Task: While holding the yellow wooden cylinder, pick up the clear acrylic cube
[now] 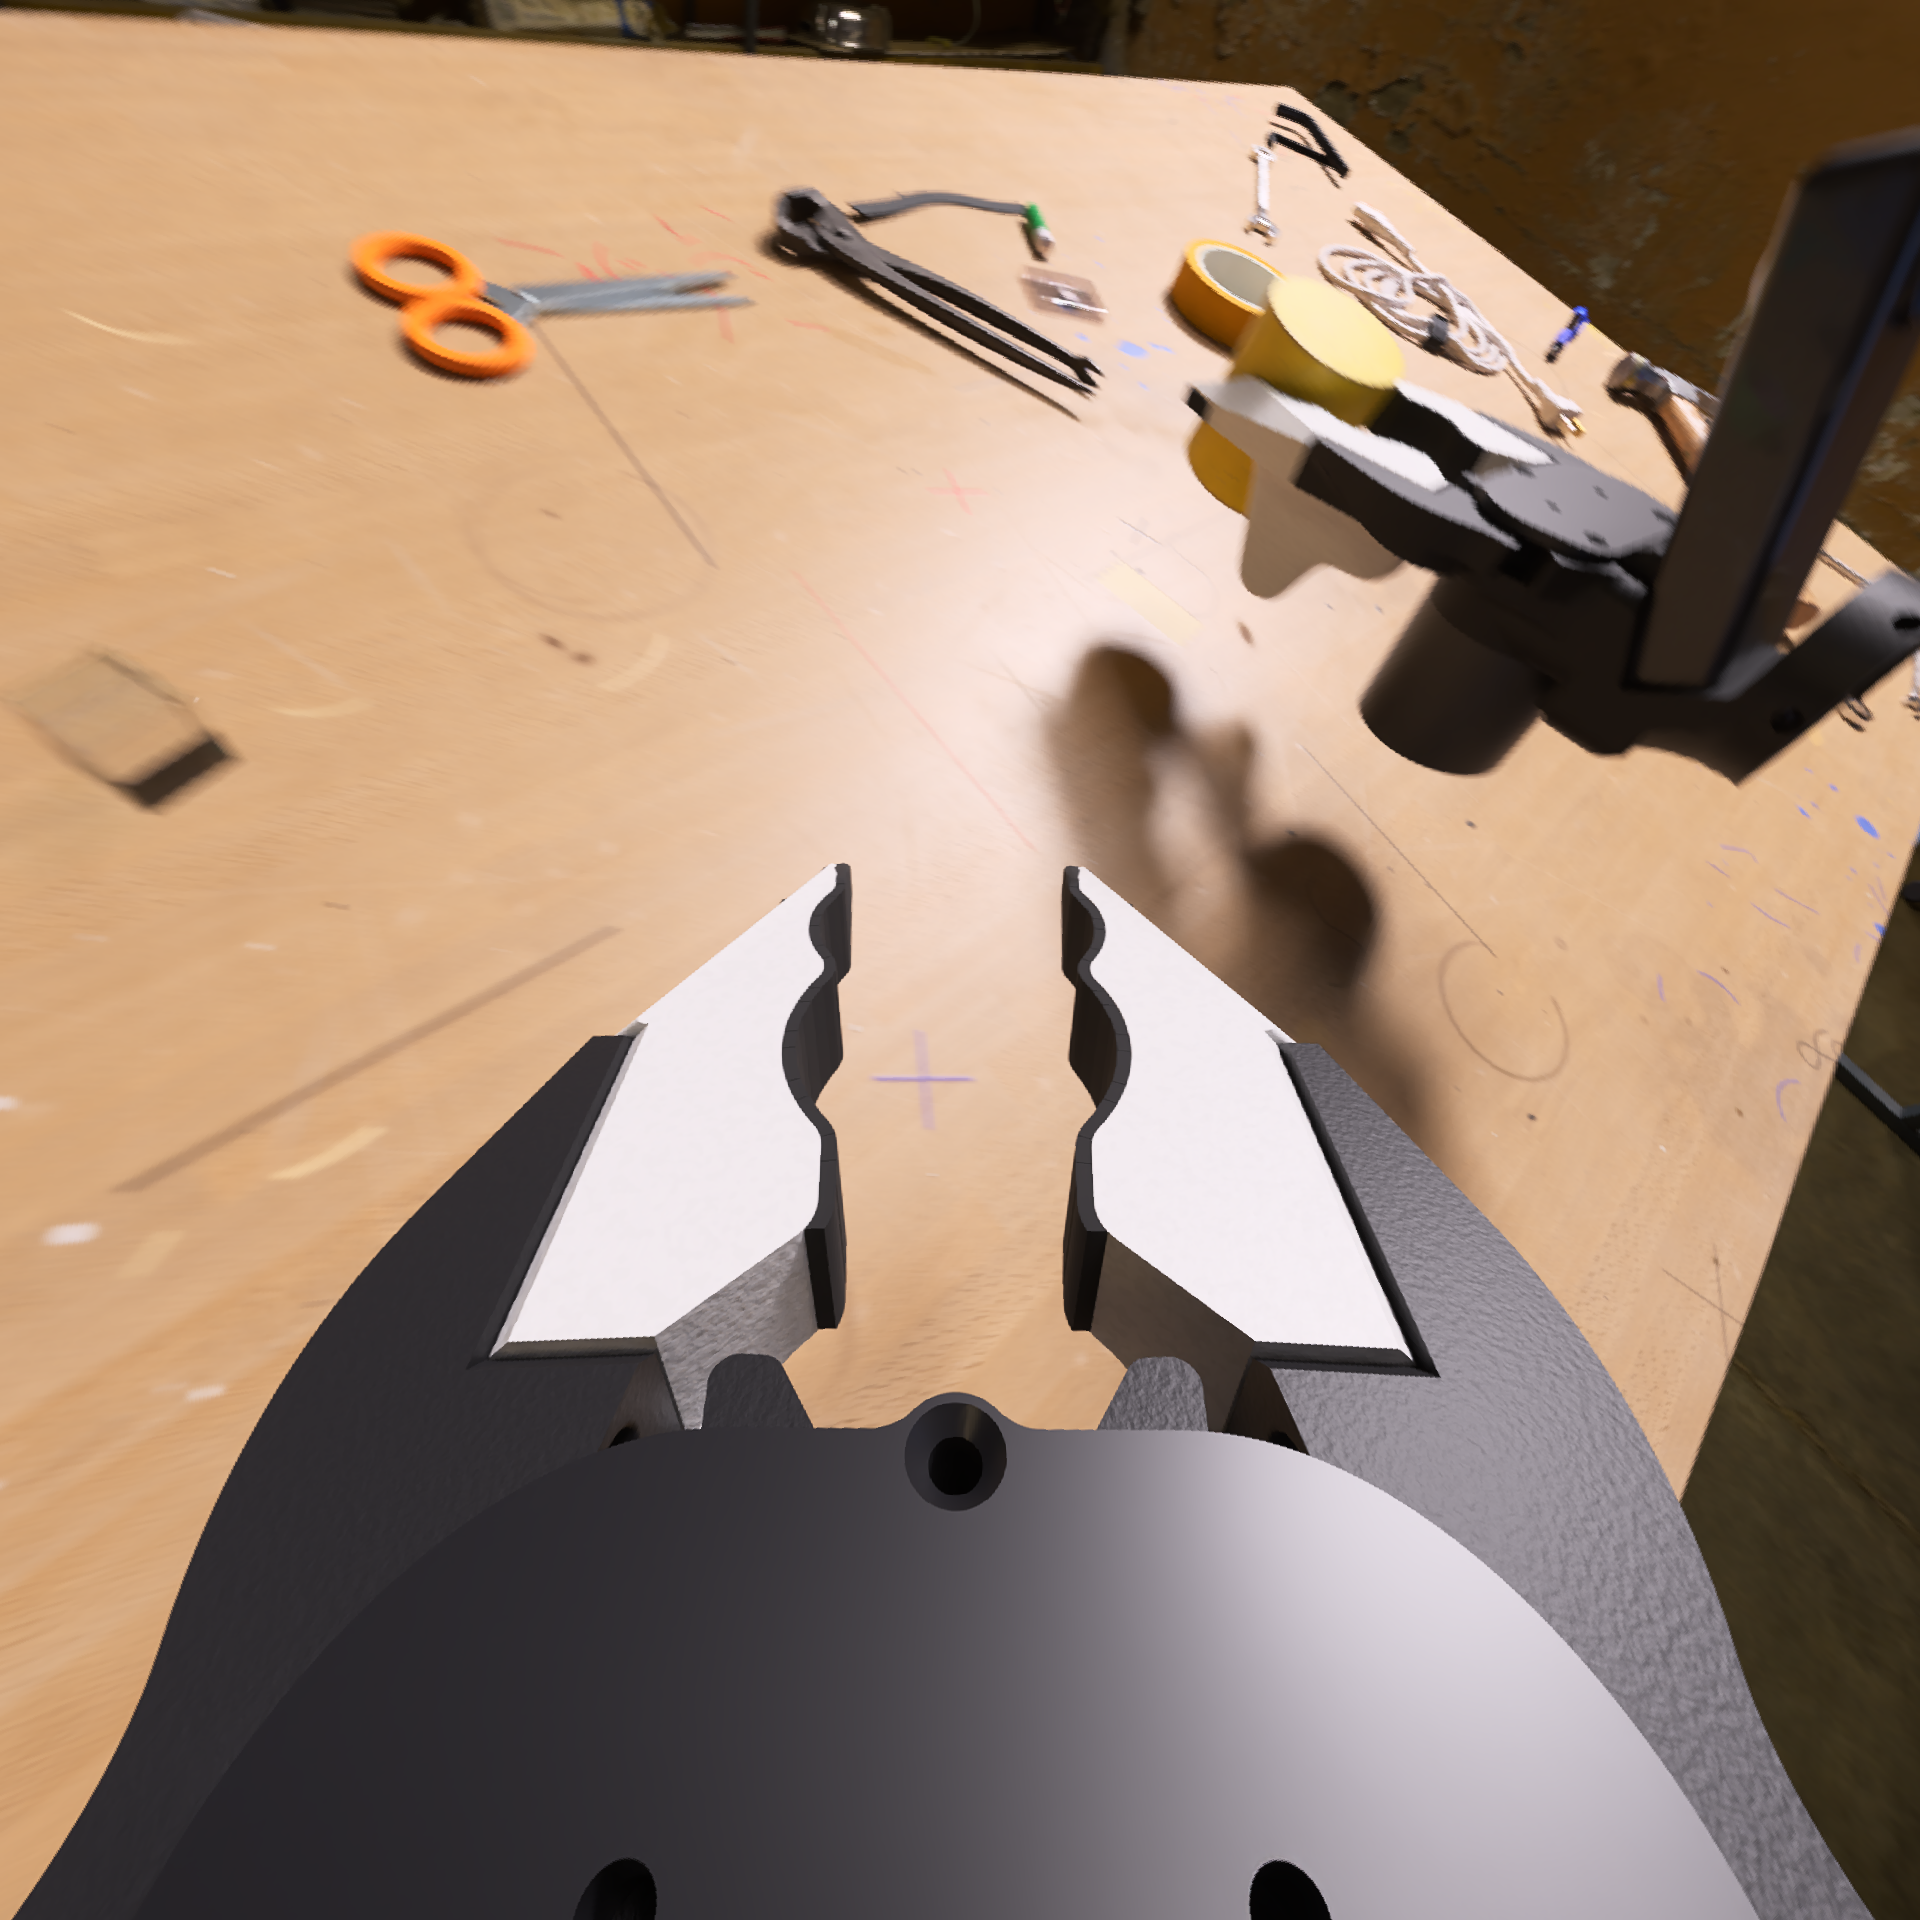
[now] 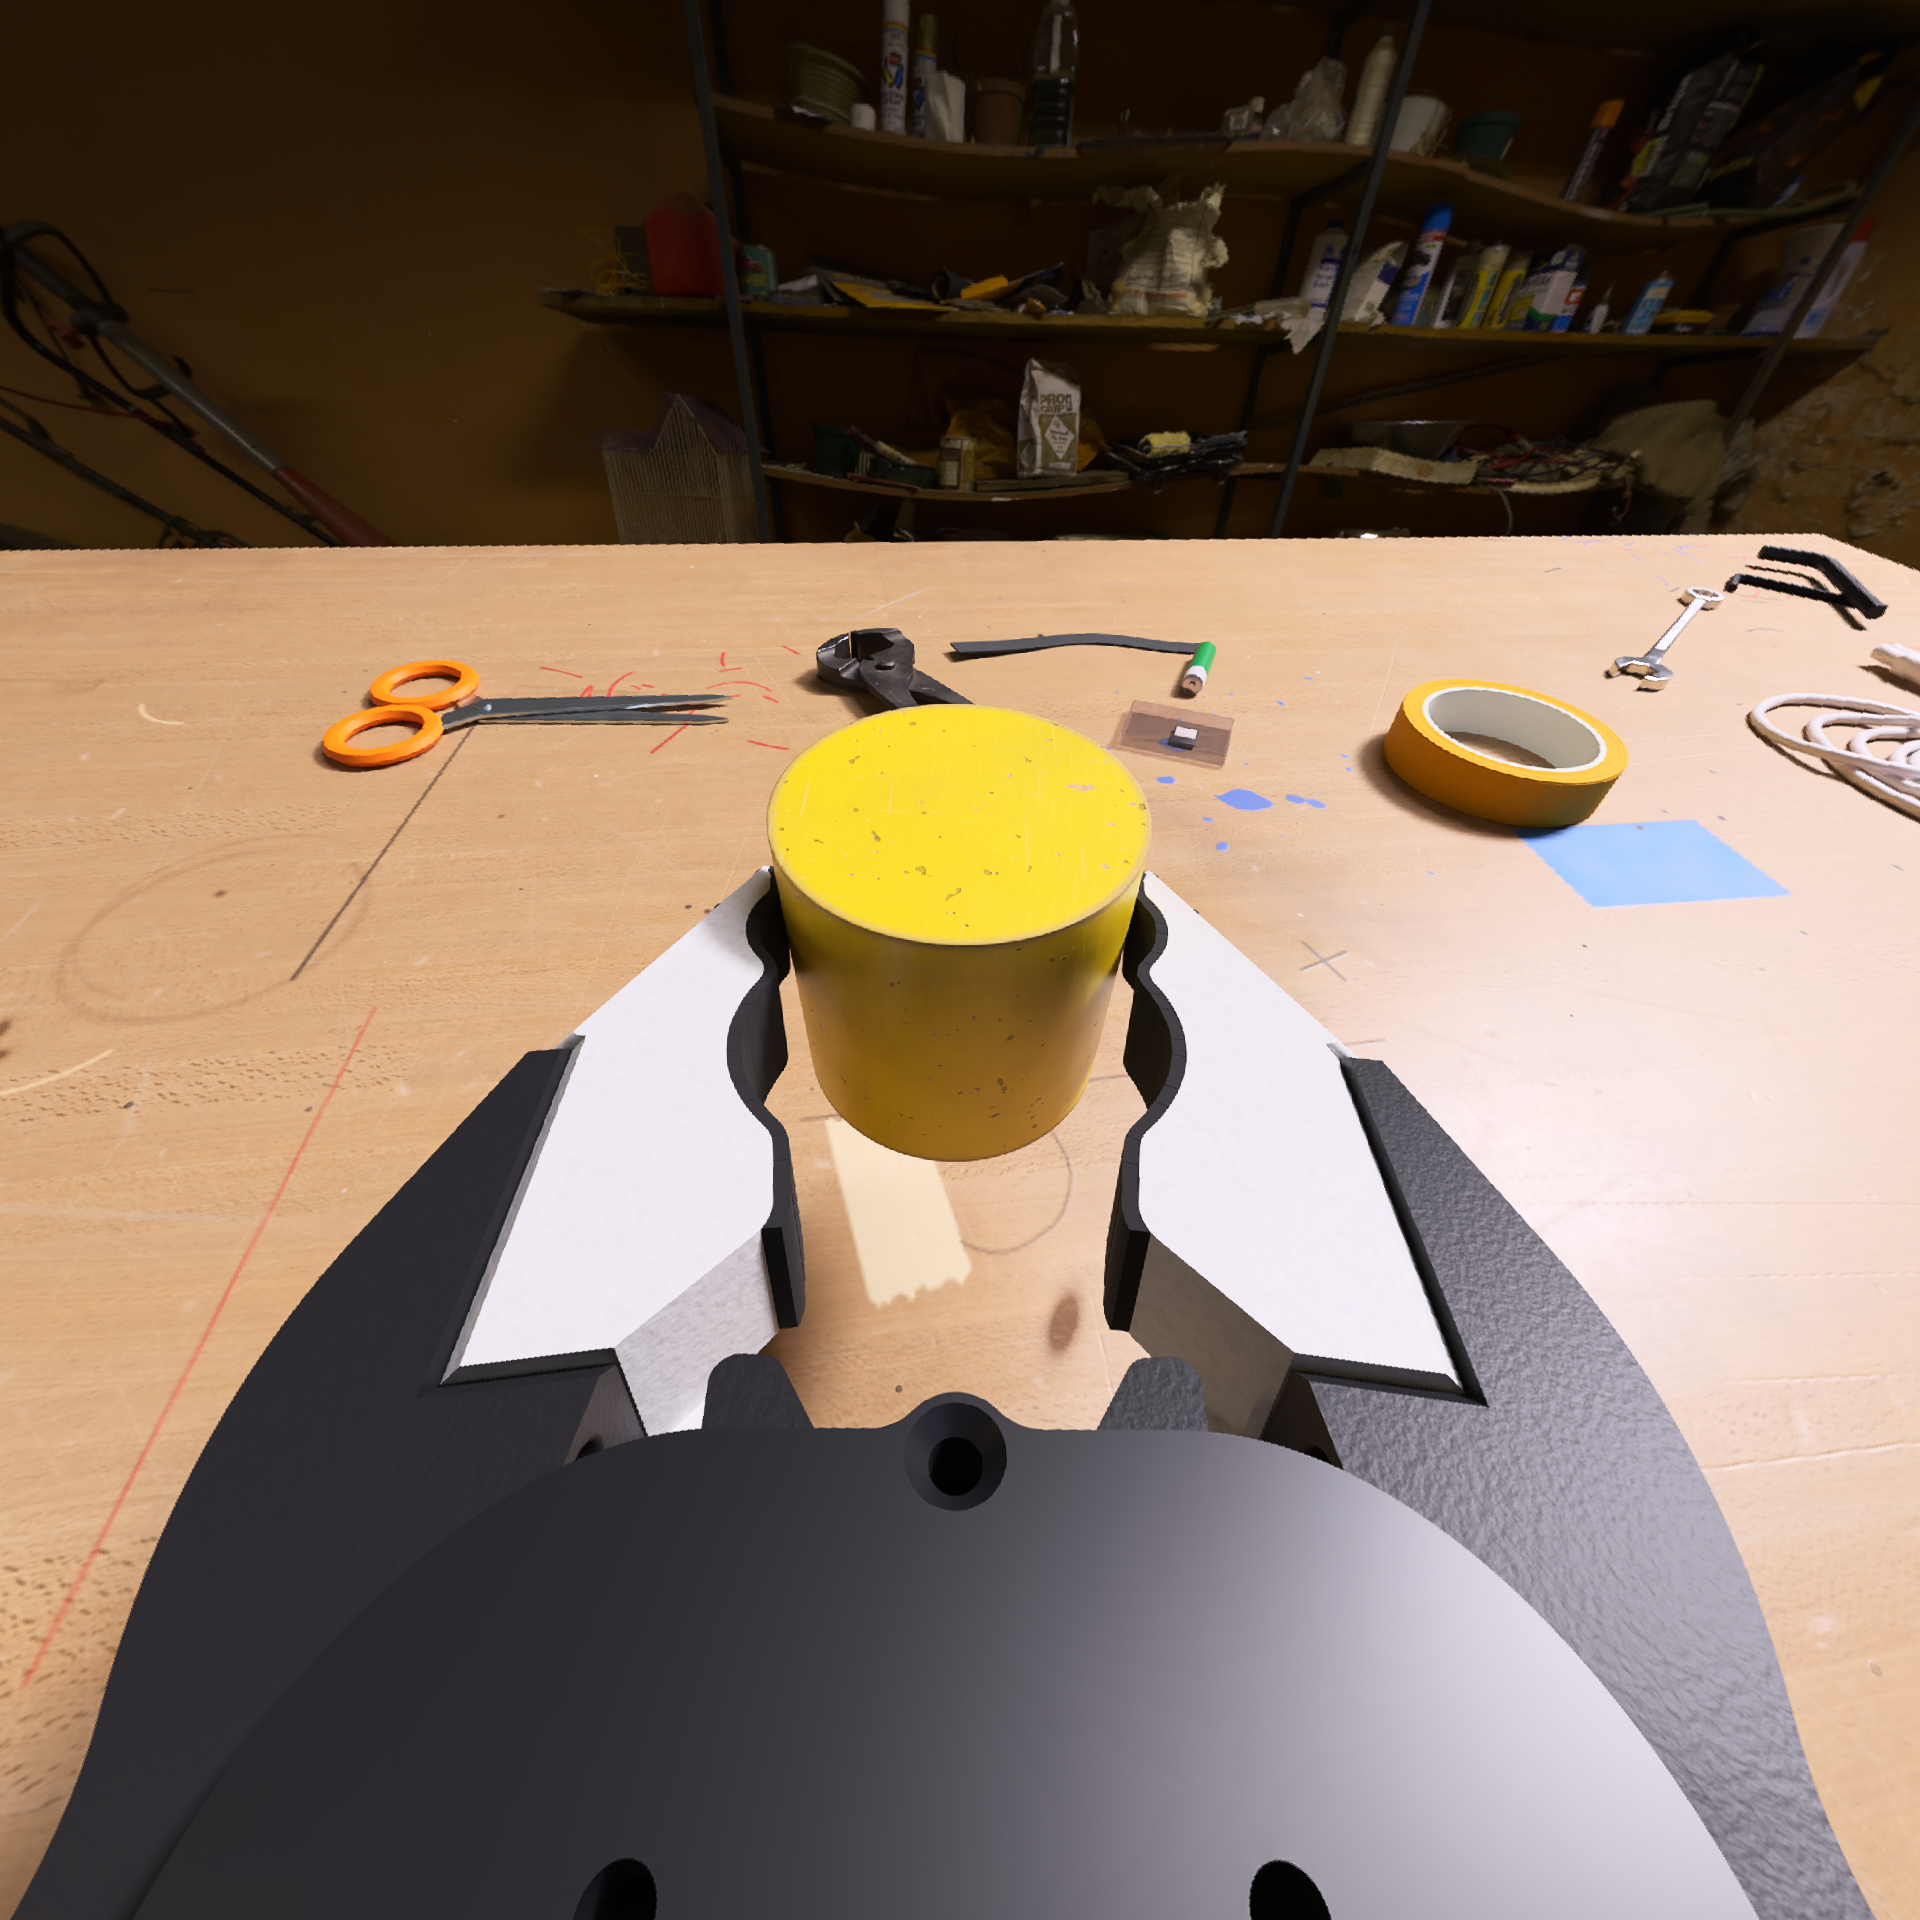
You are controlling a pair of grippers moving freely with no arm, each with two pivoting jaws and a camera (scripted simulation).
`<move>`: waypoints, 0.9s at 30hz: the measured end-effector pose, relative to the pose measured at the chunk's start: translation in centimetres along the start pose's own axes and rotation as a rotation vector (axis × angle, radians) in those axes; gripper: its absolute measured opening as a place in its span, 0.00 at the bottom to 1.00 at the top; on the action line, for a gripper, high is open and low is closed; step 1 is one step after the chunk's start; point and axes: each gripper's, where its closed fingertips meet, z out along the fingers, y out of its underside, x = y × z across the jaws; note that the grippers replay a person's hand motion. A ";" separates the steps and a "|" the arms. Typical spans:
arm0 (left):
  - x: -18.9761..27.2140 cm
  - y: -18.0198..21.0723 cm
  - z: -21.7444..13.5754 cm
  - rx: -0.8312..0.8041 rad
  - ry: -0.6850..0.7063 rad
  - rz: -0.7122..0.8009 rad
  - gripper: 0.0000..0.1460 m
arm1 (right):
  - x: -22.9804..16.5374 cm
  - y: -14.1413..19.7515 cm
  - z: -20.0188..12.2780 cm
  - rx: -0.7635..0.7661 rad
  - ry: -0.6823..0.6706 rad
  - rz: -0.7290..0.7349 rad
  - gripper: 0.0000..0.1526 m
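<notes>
the yellow wooden cylinder [image 2: 956,925] is being held upright by the right gripper [image 2: 956,904], its fingers [image 2: 665,1122] being pressed against both sides, and it is being kept clear above the wooden workbench [image 2: 1558,1195], over a strip of pale tape [image 2: 894,1216]. in the left wrist view the same gripper [image 1: 1340,416] is being seen farther off at the upper right, with the cylinder [image 1: 1309,364] clamped in it and a blurred shadow being cast on the bench below. the left gripper [image 1: 956,883] is being held narrowly parted with nothing between its fingers [image 1: 727,1091], above a bare stretch of the bench [image 1: 520,935] marked with a faint cross. the clear acrylic cube [image 1: 114,722] is being shown resting on the bench at the far left of the left wrist view, well apart from both grippers and blurred. behind the cylinder, orange-handled scissors [image 2: 457,712], black pincers [image 2: 883,665], a green-capped marker [image 2: 1197,667], a roll of yellow tape [image 2: 1507,753], a small wrench [image 2: 1662,639] and a coil of white rope [image 2: 1849,748] are being seen lying along the far side of the bench. a blue patch [image 2: 1652,862] is being seen just in front of the tape roll.
</notes>
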 end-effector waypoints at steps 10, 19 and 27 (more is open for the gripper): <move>-13.1 -7.4 -2.3 -0.380 -0.103 0.389 0.27 | 0.2 0.1 0.0 -0.004 -0.026 0.015 0.43; -17.8 -5.0 1.4 -0.642 0.027 0.508 0.26 | 0.1 0.1 0.1 -0.005 -0.025 0.017 0.43; -19.3 -3.9 1.7 -0.680 0.054 0.617 0.31 | 0.1 0.1 0.1 -0.006 -0.028 0.021 0.43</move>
